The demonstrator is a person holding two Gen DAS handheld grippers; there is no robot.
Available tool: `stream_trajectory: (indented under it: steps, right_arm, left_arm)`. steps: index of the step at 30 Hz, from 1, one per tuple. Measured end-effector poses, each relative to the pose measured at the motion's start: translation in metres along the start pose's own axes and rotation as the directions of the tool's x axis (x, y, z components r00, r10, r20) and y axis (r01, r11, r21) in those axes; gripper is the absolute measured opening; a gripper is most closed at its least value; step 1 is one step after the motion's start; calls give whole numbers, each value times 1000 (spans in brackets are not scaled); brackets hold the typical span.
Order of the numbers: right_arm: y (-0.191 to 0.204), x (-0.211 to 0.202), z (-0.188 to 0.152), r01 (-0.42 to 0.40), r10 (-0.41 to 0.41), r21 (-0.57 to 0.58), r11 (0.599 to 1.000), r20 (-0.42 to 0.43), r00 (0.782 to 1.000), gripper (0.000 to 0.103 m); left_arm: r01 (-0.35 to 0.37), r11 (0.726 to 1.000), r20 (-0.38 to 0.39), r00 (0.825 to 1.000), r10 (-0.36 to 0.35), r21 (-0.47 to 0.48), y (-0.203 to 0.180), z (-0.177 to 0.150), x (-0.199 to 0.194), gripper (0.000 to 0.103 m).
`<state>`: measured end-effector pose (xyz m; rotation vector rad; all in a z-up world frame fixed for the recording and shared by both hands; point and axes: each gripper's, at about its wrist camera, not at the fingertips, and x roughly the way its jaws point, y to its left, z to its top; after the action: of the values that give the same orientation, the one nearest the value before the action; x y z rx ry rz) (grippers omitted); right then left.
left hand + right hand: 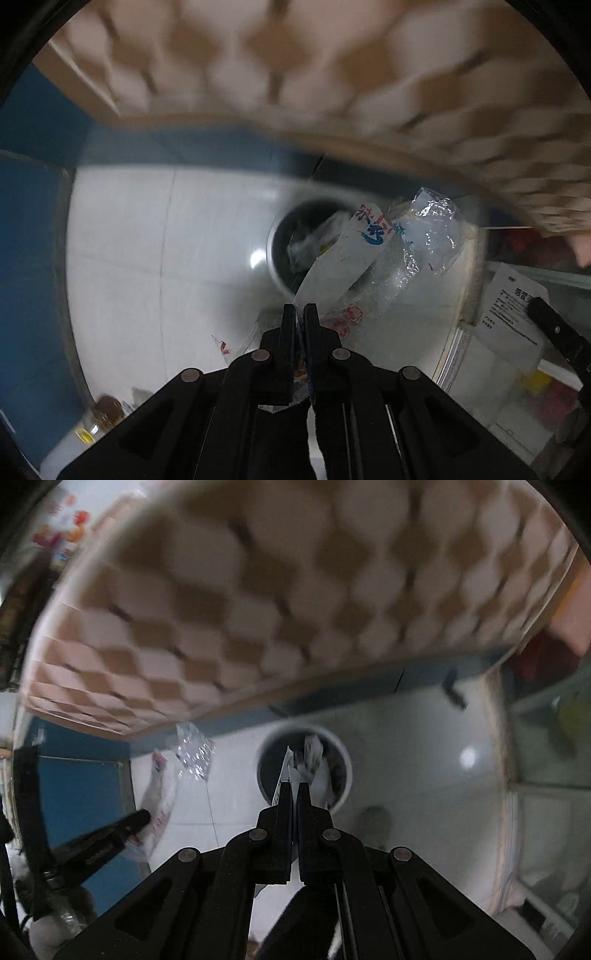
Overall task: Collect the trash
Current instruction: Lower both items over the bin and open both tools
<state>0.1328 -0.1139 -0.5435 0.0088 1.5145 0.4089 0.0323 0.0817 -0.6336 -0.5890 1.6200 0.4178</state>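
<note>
Left gripper (300, 308): fingers pressed together, pinching a printed plastic wrapper (345, 254). Right gripper (292, 786): clamped on a white paper scrap (286, 771). Directly ahead of both, on a white tiled floor (147, 240), stands a round waste bin (304, 768) holding trash. Beyond it, a checkered beige surface (258, 590) above a blue wall (33, 221).

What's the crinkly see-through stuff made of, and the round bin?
The see-through wrapper looks like thin clear plastic film: it glints and creases sharply. The bin looks like smooth, hard plastic, pale outside and dark inside, though blur leaves that uncertain.
</note>
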Motion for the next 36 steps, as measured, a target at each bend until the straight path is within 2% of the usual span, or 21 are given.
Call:
stream_trajectory:
  steps: [3, 4, 5, 8, 11, 14, 17, 18, 19, 20, 21, 23, 24, 27, 28, 29, 32, 34, 36]
  right_arm:
    - [-20, 83, -1, 6, -5, 22, 1000, -48, 999, 2]
    - [-25, 108, -1, 13, -11, 29, 999, -62, 998, 2]
    - [-35, 147, -2, 15, -11, 47, 999, -86, 996, 2]
    - [-54, 230, -3, 23, -12, 74, 997, -138, 990, 2]
    - [-70, 297, -8, 22, -6, 85, 996, -182, 983, 2]
    - [-78, 339, -15, 4, 19, 101, 995, -222, 975, 2]
    - [-76, 369, -22, -21, 40, 73, 997, -267, 963, 3]
    - [-74, 376, -24, -22, 38, 59, 998, -283, 958, 3]
    - [-73, 381, -26, -14, 29, 54, 998, -288, 957, 5]
    - [-73, 383, -28, -6, 21, 52, 999, -292, 956, 5]
    - [-71, 386, -29, -6, 21, 51, 999, -300, 954, 6]
    - [-70, 386, -28, 8, 10, 56, 998, -303, 953, 18]
    - [-70, 385, -28, 10, 8, 59, 998, -299, 954, 28]
    - [-70, 378, -26, 27, -11, 49, 998, -285, 958, 42]
    - [-70, 374, -24, 34, -20, 43, 999, -279, 960, 50]
    - [-69, 370, -21, 38, -26, 36, 999, -271, 962, 53]
    - [-66, 356, -20, 86, -88, -19, 996, -244, 966, 67]
    - [-59, 341, -22, 131, -146, -83, 988, -213, 966, 93]
    - [-51, 329, -23, 158, -181, -128, 979, -195, 964, 102]
  left_arm:
    - [-19, 1000, -82, 997, 17, -24, 7, 18, 83, 3]
    - [-19, 999, -117, 993, 15, -36, 9, 27, 121, 3]
    - [-10, 999, -147, 989, 3, -48, 11, 32, 148, 3]
    - [19, 997, -231, 972, -36, -76, 9, 46, 223, 3]
    - [16, 997, -271, 962, -37, -80, 3, 54, 270, 4]
    - [38, 996, -277, 959, -58, -77, -3, 61, 289, 7]
    - [48, 997, -265, 962, -61, -59, -5, 61, 292, 8]
    - [48, 997, -259, 964, -60, -53, -5, 61, 291, 21]
    - [51, 997, -251, 966, -62, -53, -3, 60, 288, 52]
    - [53, 997, -237, 969, -65, -58, -1, 59, 284, 71]
    - [58, 996, -227, 971, -71, -65, 4, 60, 280, 95]
    - [75, 993, -212, 973, -92, -86, 11, 58, 271, 96]
    - [69, 994, -210, 974, -87, -89, 12, 56, 267, 96]
    - [48, 996, -186, 981, -61, -76, 16, 54, 253, 96]
    - [36, 997, -171, 984, -47, -68, 18, 52, 246, 96]
    - [18, 998, -150, 988, -27, -60, 19, 50, 240, 96]
    - [-78, 997, -50, 996, 78, -9, 18, 41, 215, 96]
    - [-119, 993, -2, 993, 119, 10, 17, 33, 198, 96]
    - [-122, 992, 19, 992, 122, 14, 22, 28, 180, 96]
